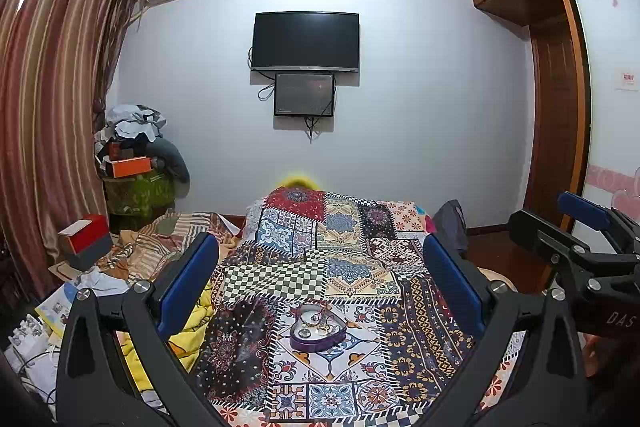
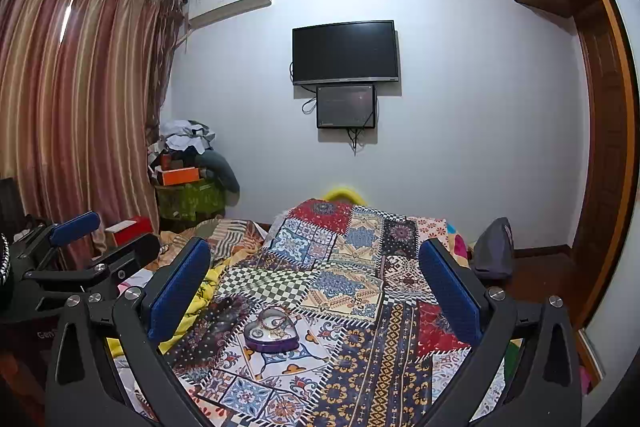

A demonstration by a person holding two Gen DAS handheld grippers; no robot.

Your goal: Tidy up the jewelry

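Observation:
A purple heart-shaped jewelry box (image 1: 318, 337) (image 2: 272, 341) sits open on the patchwork bedspread (image 1: 352, 267) (image 2: 360, 307), low in both views. Inside it lie small rings and a bangle (image 2: 274, 319), plus a dark beaded strand (image 1: 317, 311) along its back rim. My left gripper (image 1: 320, 243) hovers above and in front of the box, open and holding nothing. My right gripper (image 2: 314, 247) is likewise open and holds nothing, with the box below and slightly left of centre. Each gripper shows in the other's view: right gripper (image 1: 556, 223), left gripper (image 2: 104, 239).
A yellow blanket (image 1: 192, 331) and rumpled striped bedding (image 1: 160, 247) lie left of the spread. A red and white box (image 1: 86, 239), papers and cables clutter the far left. A grey bag (image 2: 496, 247) sits at the right bed edge. A TV (image 1: 306, 41) hangs on the far wall.

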